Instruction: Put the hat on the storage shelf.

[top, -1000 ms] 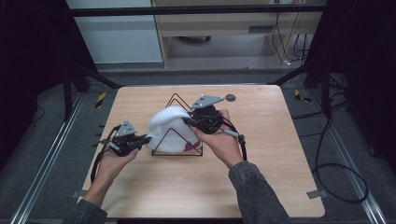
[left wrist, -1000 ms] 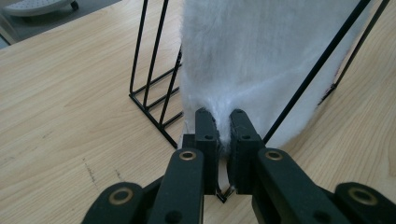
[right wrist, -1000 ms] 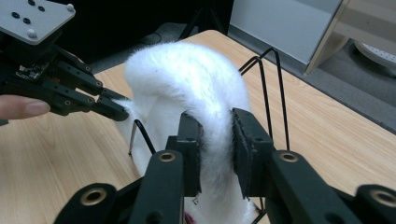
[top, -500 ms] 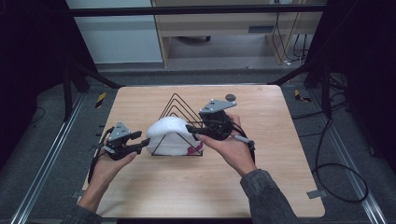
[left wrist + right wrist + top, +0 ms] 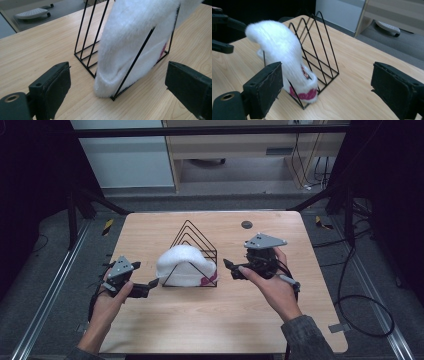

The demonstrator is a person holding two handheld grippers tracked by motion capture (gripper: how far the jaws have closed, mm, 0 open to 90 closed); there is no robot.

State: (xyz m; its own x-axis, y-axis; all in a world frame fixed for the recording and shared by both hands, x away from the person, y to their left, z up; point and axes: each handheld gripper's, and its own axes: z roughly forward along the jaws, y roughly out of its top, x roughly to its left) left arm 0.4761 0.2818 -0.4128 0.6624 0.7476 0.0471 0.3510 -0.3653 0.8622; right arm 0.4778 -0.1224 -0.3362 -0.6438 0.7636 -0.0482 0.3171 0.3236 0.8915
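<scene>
black tool, grey plate, grey sleeve

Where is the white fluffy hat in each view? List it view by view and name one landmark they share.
High view: white fluffy hat at table centre, draped over the front of the black wire rack.
Left gripper view: upper centre-right, hanging over the rack's front wire.
Right gripper view: left of centre, pink-lettered edge lowest.
Shared landmark: the black wire rack.

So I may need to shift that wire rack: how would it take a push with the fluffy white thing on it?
The wire rack looks thin and light, so it probably slides easily. The white plush sags over its front frame, so it's likely floppy and may slip off.
</scene>
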